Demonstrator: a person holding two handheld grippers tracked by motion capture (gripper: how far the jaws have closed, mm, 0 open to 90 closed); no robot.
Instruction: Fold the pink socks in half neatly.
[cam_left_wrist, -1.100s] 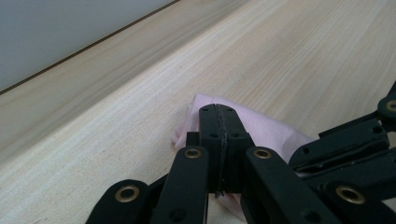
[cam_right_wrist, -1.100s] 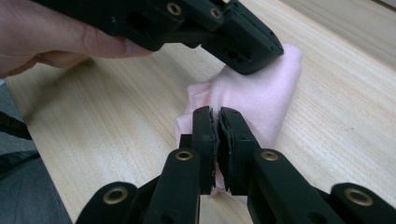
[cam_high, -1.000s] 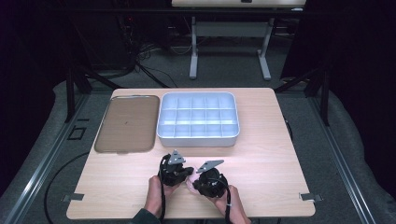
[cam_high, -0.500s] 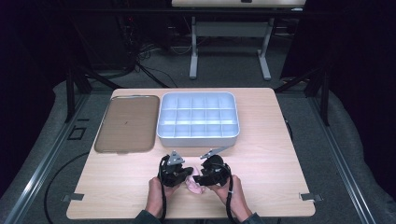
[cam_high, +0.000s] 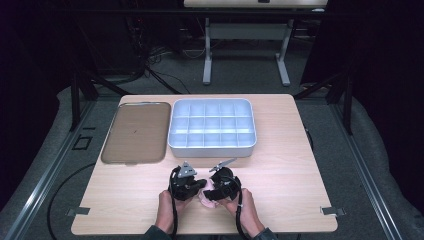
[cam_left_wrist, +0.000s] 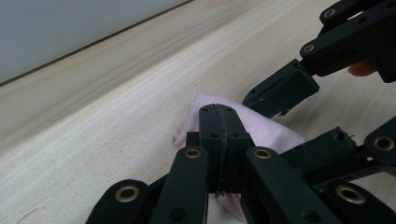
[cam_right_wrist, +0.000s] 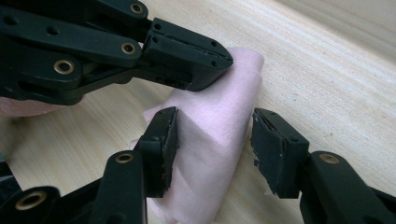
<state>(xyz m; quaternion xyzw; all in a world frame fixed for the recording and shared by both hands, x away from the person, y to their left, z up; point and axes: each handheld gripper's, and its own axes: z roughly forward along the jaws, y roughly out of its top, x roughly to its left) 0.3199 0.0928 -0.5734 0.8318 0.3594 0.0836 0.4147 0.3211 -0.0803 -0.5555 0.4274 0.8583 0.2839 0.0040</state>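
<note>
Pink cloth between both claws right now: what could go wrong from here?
1. The left claw is shut on just an edge of the pink cloth, so a pull could slip it free.
2. The right claw is open around the roll; closing may crush or unroll it.
3. Both claws crowd together and could collide.
</note>
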